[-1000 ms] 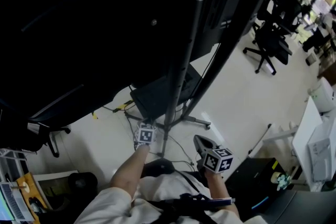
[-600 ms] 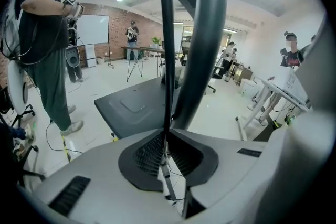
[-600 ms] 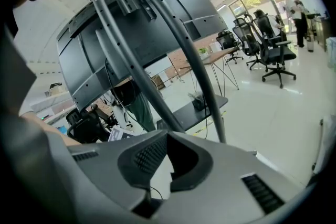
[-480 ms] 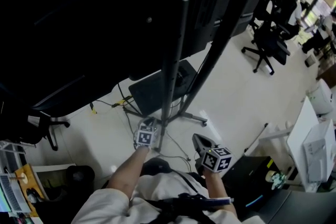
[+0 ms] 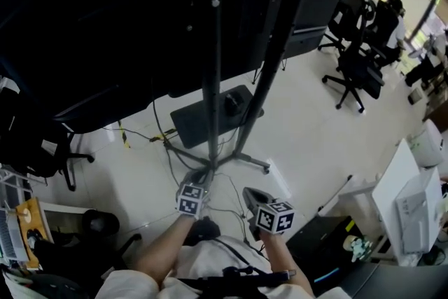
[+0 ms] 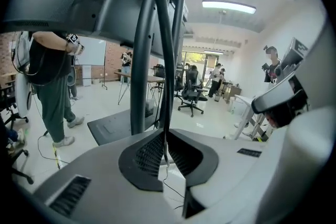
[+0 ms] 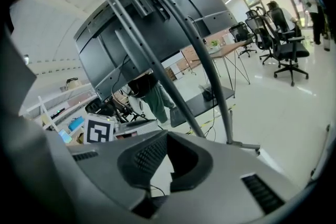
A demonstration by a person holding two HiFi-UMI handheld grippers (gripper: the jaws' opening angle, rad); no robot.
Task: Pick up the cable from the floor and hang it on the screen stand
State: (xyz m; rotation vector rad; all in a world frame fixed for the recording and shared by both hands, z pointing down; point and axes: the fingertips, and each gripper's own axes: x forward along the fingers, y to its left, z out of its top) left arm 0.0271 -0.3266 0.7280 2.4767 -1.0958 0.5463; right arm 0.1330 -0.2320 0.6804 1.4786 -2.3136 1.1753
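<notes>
At the bottom centre of the head view, both grippers sat low by the foot of the screen stand (image 5: 212, 91). The left gripper (image 6: 165, 136) had just been closing, and its pads were pinched on the thin cable (image 6: 166, 162), which ran down from between them toward the floor (image 5: 308, 122). The right gripper (image 7: 169, 139) was closed with nothing between its jaws. By my reading, that's the pickup made and the hanging part just beginning.

The next move looked like a carry upward to the stand's grey poles, filling the upper middle of the left gripper view. It would need some bar or bracket the cable could drape over without sliding from such a slim grip.

The floor was pale, glossy and hard, with more loose wires near the stand's dark base plate (image 5: 210, 119). Black office chairs (image 5: 357, 59) stood at upper right, a white desk (image 5: 406, 185) at lower right, and a standing person (image 6: 50, 76) at the left of the left gripper view.
</notes>
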